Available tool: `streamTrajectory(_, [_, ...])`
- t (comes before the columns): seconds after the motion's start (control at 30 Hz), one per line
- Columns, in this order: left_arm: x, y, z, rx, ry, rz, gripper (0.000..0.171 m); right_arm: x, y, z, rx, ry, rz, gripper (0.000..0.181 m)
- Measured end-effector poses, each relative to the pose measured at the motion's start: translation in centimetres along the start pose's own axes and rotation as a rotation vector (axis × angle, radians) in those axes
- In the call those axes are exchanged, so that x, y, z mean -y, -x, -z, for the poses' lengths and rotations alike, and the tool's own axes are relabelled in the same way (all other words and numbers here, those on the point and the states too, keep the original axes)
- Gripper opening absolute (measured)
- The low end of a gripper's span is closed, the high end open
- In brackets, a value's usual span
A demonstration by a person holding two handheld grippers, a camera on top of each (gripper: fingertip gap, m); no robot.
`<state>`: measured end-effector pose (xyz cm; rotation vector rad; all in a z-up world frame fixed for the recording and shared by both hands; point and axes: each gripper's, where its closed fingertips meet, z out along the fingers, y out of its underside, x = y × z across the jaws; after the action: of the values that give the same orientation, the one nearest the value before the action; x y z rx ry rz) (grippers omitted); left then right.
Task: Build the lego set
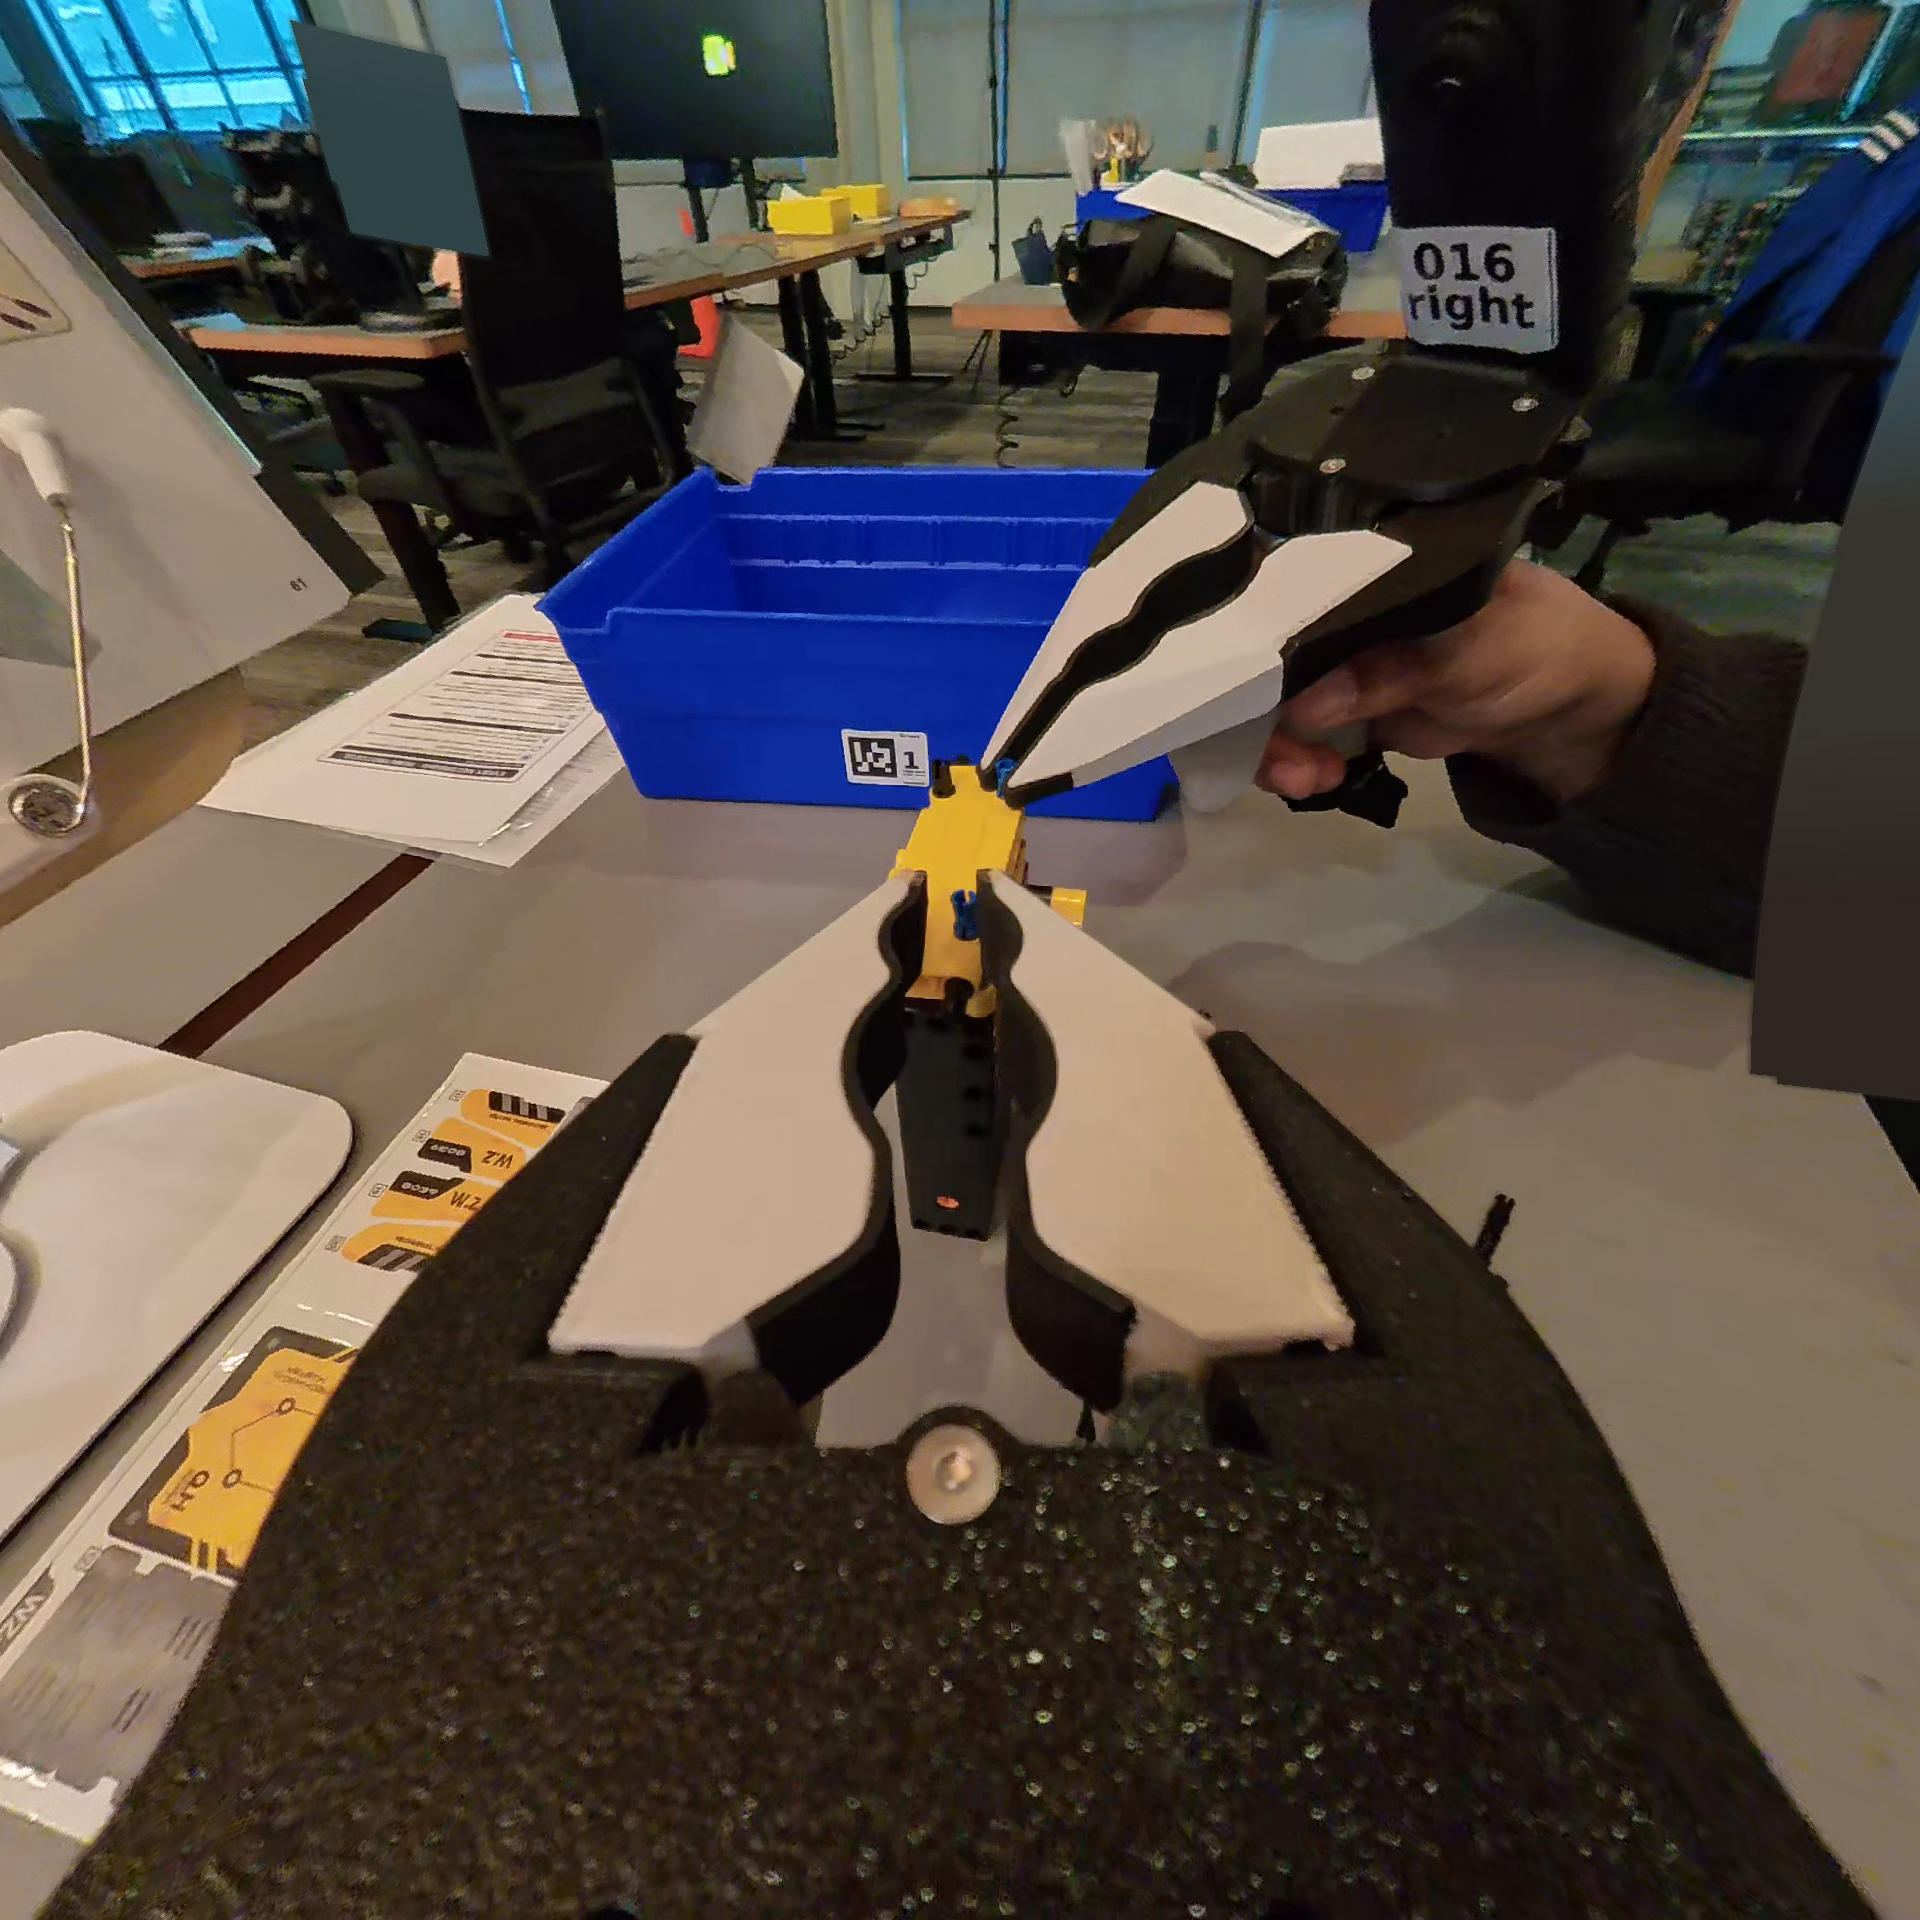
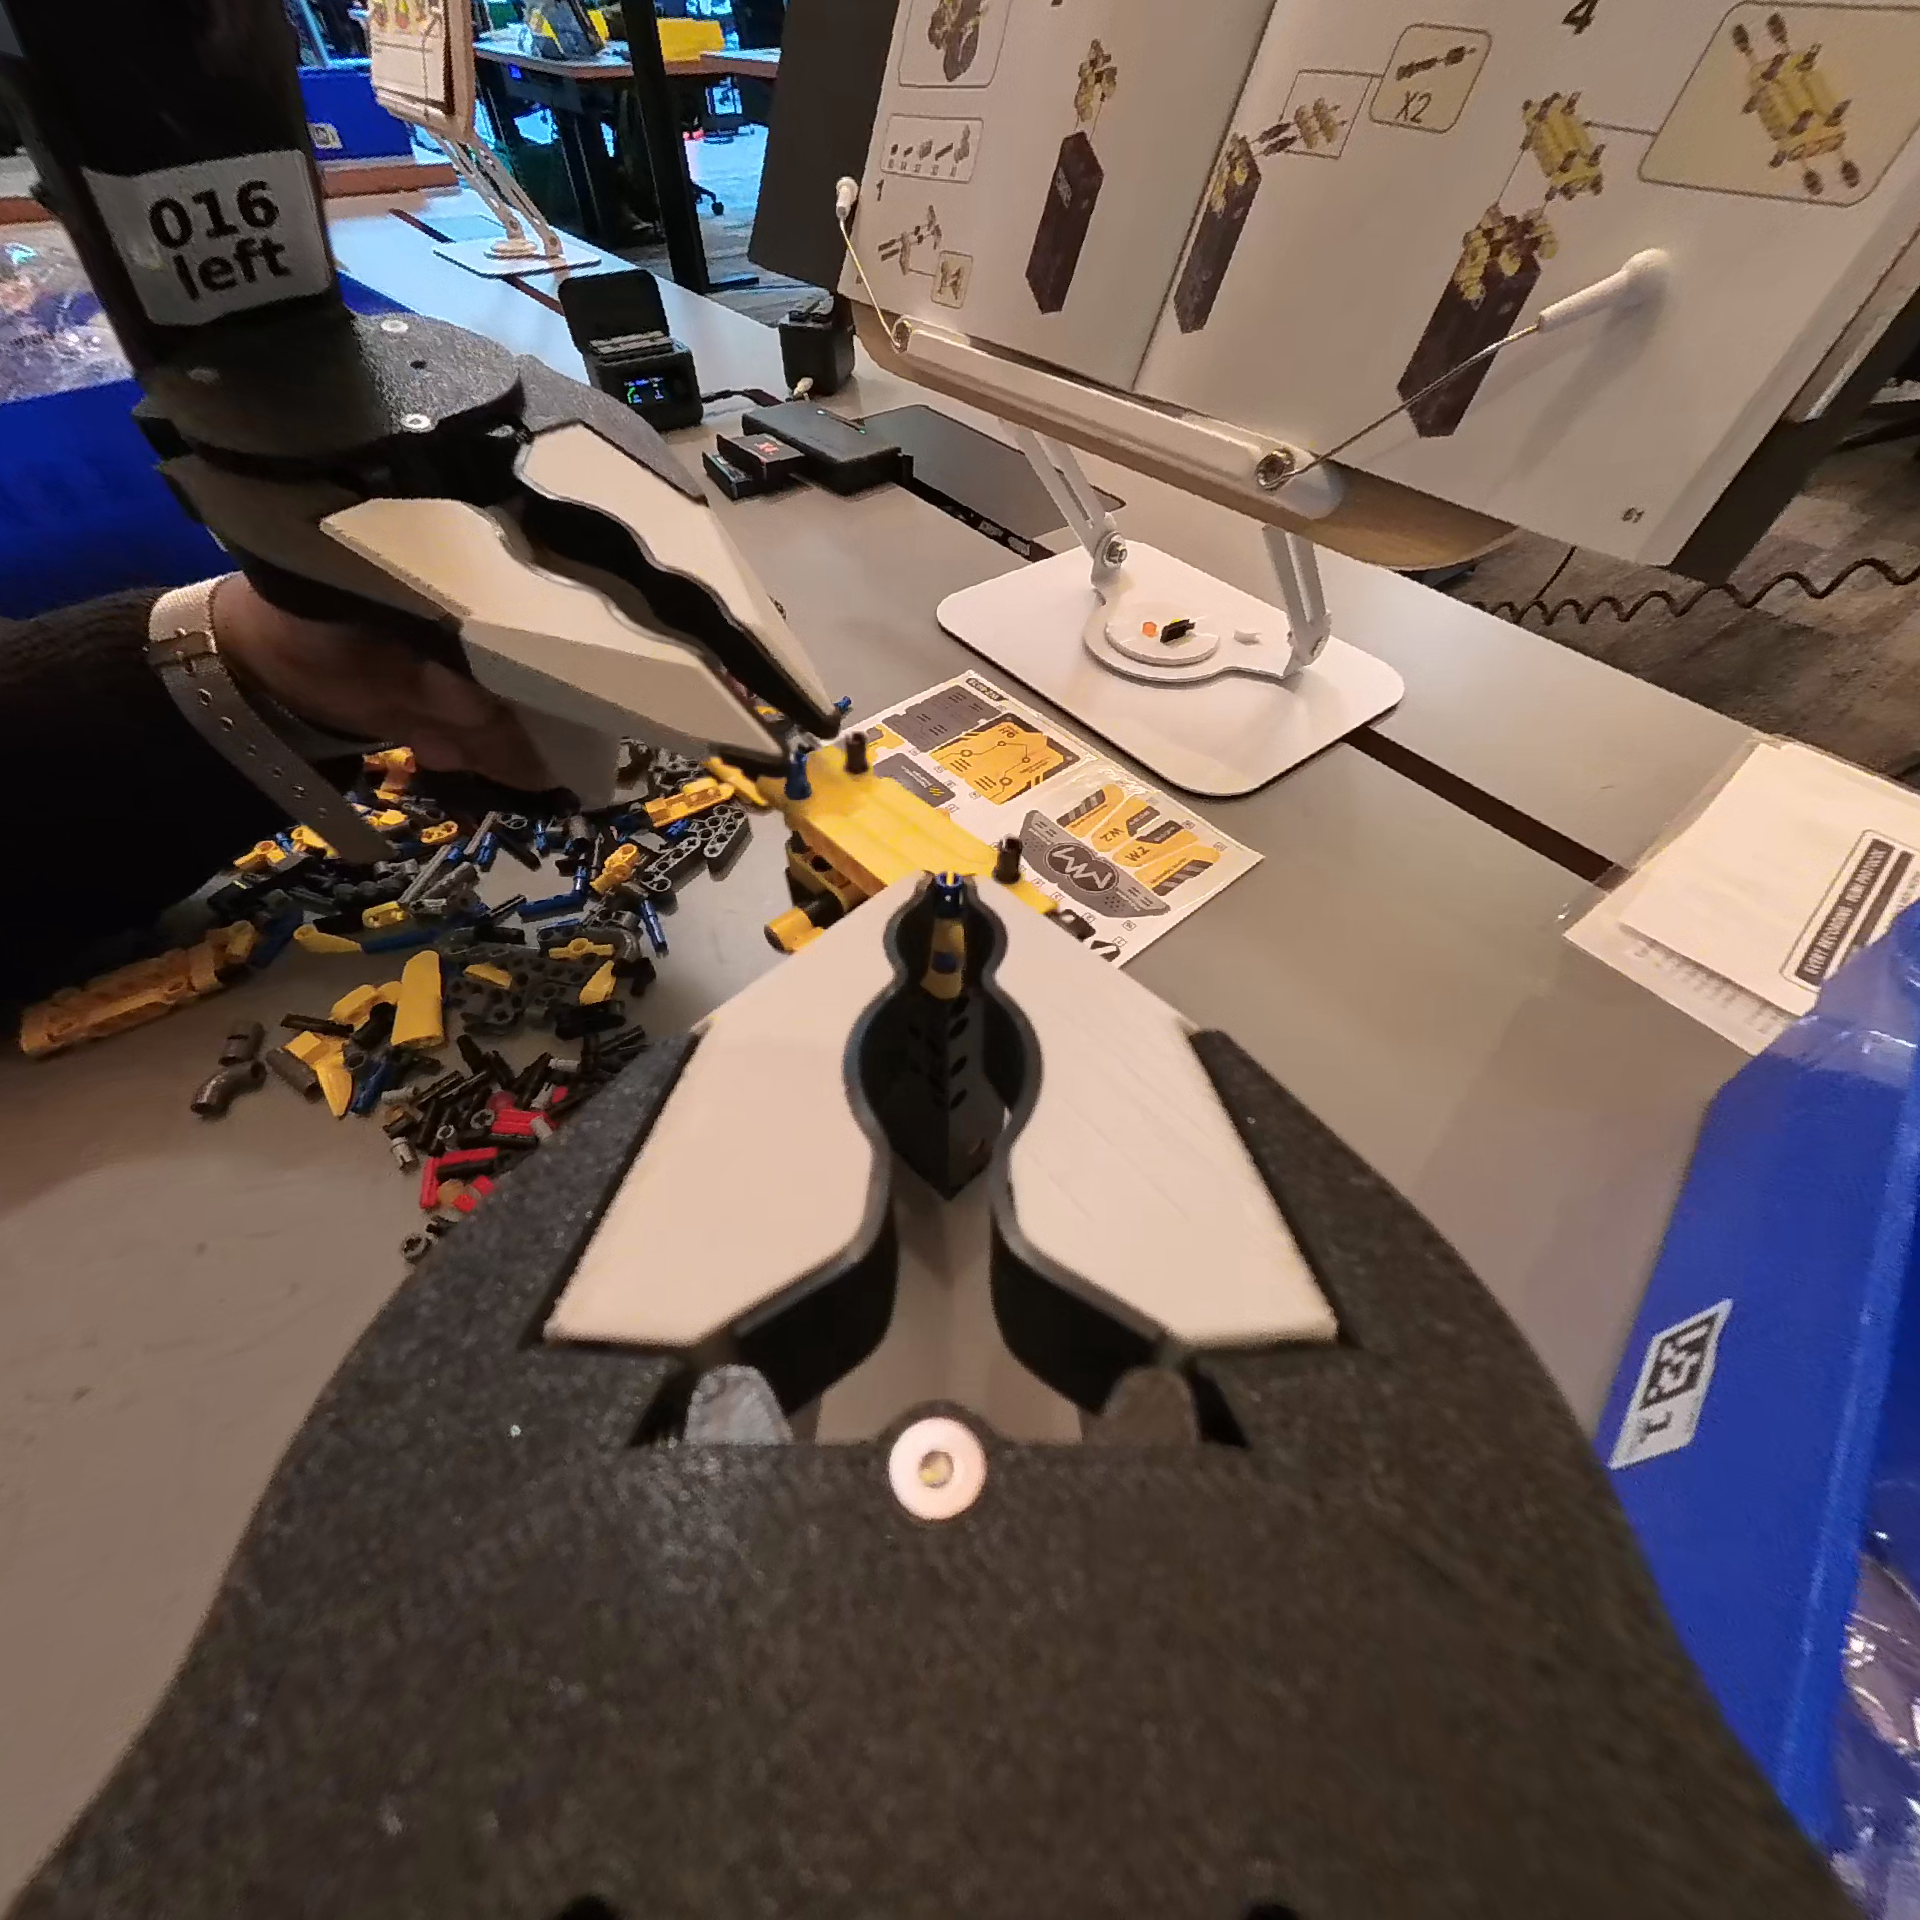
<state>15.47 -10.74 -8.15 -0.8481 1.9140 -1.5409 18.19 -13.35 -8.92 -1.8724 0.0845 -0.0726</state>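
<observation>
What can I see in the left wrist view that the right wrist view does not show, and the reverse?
Only the left wrist view shows the inside of the blue bin and the office desks behind it. Only the right wrist view shows the pile of loose parts and the open instruction pages on a stand. Both show the yellow and black assembly, the sticker sheet, and both grippers: the left gripper and the right gripper each closed on a blue pin of the assembly.

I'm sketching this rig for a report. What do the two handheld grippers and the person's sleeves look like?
Both the left gripper and the right gripper have rough, speckled black bodies, flat pale grey tapering jaws with wavy black inner pads, and a silver screw at the base. Each black handle post carries a white label. The sleeves are dark knit; one wrist wears a grey strap.
</observation>
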Motion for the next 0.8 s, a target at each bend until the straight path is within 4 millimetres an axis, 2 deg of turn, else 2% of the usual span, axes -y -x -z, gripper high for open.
streamTrajectory(0.23, [0.03, -0.4, -0.07, -0.017, -0.002, -0.011, 0.0, 0.01, 0.09, 0.02, 0.007, -0.002, 0.002, 0.005])
streamTrajectory(0.5, [-0.1, -0.05, -0.37, 0.027, 0.011, -0.05, 0.0, -0.15, 0.2, 0.06, 0.039, 0.001, -0.044, 0.005])
streamTrajectory(0.8, [0.03, -0.42, -0.32, 0.061, -0.013, -0.124, 0.0, -0.03, 0.07, -0.02, -0.02, -0.009, 0.055, 0.005])
